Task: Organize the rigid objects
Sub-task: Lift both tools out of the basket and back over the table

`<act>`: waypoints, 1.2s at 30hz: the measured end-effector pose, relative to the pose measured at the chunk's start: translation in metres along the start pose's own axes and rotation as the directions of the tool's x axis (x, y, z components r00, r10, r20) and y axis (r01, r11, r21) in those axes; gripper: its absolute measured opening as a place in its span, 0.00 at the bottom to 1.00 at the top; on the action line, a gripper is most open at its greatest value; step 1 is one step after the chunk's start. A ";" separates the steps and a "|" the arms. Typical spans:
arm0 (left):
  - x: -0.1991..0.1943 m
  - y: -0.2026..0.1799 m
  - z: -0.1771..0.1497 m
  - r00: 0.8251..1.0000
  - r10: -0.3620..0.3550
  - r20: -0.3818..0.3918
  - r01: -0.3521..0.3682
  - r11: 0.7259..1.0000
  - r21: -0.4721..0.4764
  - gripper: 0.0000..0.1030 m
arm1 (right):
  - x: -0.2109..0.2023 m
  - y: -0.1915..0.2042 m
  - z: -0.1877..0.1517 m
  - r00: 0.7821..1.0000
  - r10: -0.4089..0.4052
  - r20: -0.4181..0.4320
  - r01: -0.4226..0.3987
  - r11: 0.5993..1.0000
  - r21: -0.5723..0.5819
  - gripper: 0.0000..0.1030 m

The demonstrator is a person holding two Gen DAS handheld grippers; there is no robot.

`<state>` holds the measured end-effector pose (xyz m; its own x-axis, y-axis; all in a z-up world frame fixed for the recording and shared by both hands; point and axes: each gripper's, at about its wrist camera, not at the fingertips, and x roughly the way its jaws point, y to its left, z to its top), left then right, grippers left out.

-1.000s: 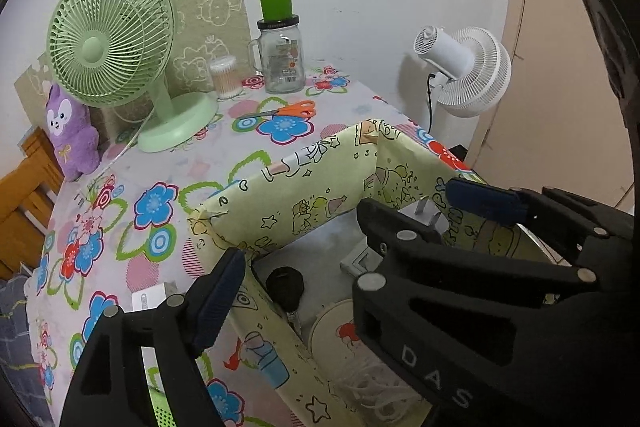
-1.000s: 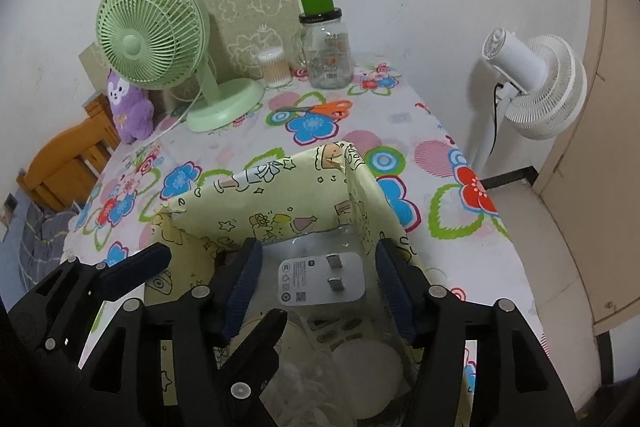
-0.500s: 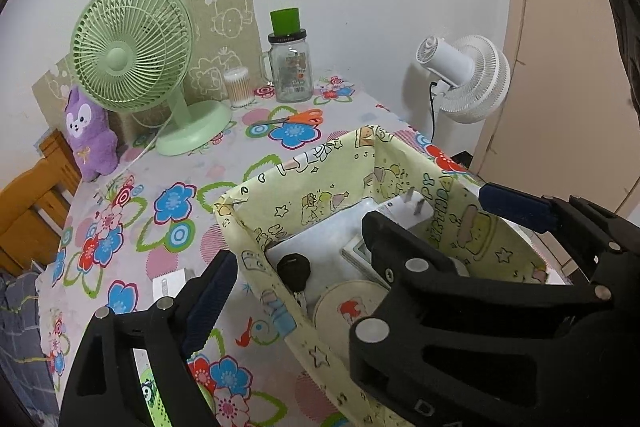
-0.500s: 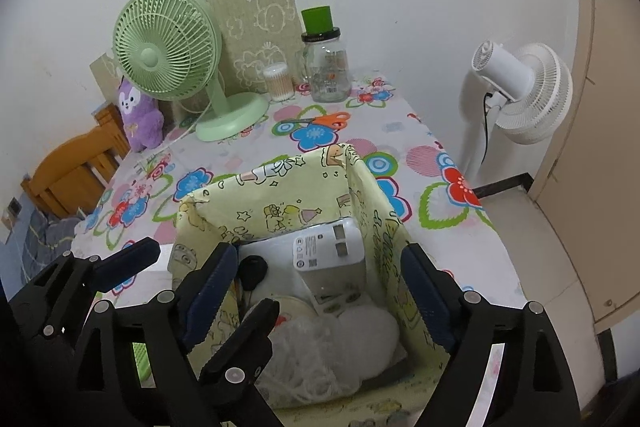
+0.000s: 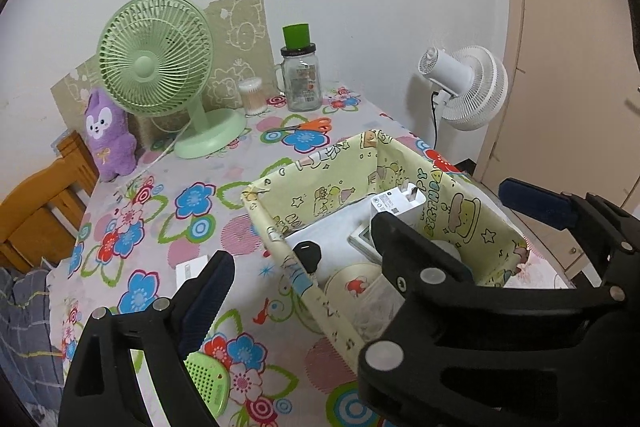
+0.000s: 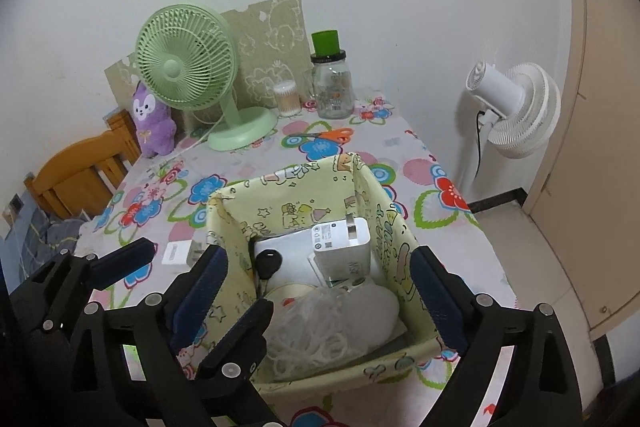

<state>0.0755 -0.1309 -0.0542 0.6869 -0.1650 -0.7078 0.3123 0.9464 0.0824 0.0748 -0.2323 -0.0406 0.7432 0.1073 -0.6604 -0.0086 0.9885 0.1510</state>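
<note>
My right gripper (image 6: 320, 299) hangs above the near end of the fabric box (image 6: 362, 171), fingers spread wide with nothing between them; one blue pad (image 6: 198, 293) sits over the box's left wall and the other over its right wall. My left gripper (image 5: 362, 247) is also spread wide and empty, its left finger (image 5: 206, 301) over the tablecloth (image 5: 132, 223) outside the box and its right finger out past the box's far wall.

Box contents, from the right wrist view: a white charger (image 6: 340, 245) with its two prongs pointing up, leaning against the right inner wall on top of a flat white item I cannot identify. A black round piece (image 6: 269, 263) lies beside it on the left. Nearer to me is a crumpled clear bag of white rings (image 6: 320, 331) and a round disc with a red mark (image 5: 352, 281), partly covered.

Outside the box, on the tablecloth: a small white block (image 6: 176, 253) just left of the box, and a green perforated pad (image 5: 208, 383) under my left finger. At the far edge stand a green fan (image 6: 188, 67), a purple plush (image 6: 154, 119), a cotton-swab tub (image 6: 286, 99) and a glass jar (image 6: 332, 87) with a green cap; orange scissors (image 6: 332, 135) lie in front of the jar. A white fan (image 6: 516, 107) stands off the table to the right.
</note>
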 end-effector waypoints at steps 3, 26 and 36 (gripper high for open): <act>-0.007 0.003 -0.005 1.000 0.008 0.008 -0.008 1.000 -0.006 0.91 | -0.008 0.004 -0.004 1.000 0.001 0.010 -0.001 1.000 -0.007 0.94; -0.054 0.020 -0.036 0.998 0.044 0.051 -0.042 0.999 -0.028 0.92 | -0.053 0.037 -0.025 0.998 0.005 0.069 -0.001 0.998 -0.064 0.95; -0.065 0.033 -0.048 0.996 0.065 0.056 -0.062 0.997 -0.052 0.93 | -0.061 0.054 -0.032 0.997 0.007 0.074 -0.001 0.996 -0.086 0.96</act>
<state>0.0093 -0.0758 -0.0393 0.7416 -0.1189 -0.6602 0.2347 0.9680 0.0893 0.0074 -0.1823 -0.0156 0.7904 0.1066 -0.6032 -0.0667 0.9939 0.0882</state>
